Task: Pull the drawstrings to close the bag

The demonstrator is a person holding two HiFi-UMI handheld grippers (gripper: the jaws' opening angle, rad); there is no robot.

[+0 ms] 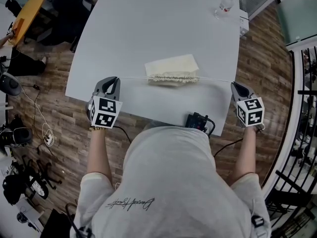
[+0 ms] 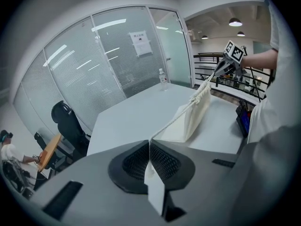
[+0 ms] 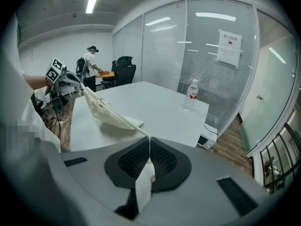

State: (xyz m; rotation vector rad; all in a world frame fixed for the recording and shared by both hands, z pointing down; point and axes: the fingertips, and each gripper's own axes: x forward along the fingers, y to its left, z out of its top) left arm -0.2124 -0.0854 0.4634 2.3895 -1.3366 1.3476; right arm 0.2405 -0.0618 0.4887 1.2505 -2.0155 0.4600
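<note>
A cream cloth bag (image 1: 172, 66) lies in the middle of the white table (image 1: 148, 24), its mouth gathered into tight ruffles along the near edge. A white drawstring (image 1: 132, 77) runs taut from the mouth to my left gripper (image 1: 114, 79), which is shut on it. A second drawstring (image 1: 216, 80) stretches the other way to my right gripper (image 1: 234, 85), also shut on it. In the left gripper view the jaws (image 2: 149, 142) pinch the string leading to the lifted bag (image 2: 194, 114). The right gripper view shows its jaws (image 3: 149, 139) closed on the string to the bag (image 3: 104, 112).
A clear water bottle (image 1: 225, 5) stands at the table's far right corner. A black device (image 1: 197, 120) with cables sits at the near edge, by my body. Office chairs (image 1: 64, 9) and a yellow desk stand beyond the far left. A railing (image 1: 302, 108) runs along the right.
</note>
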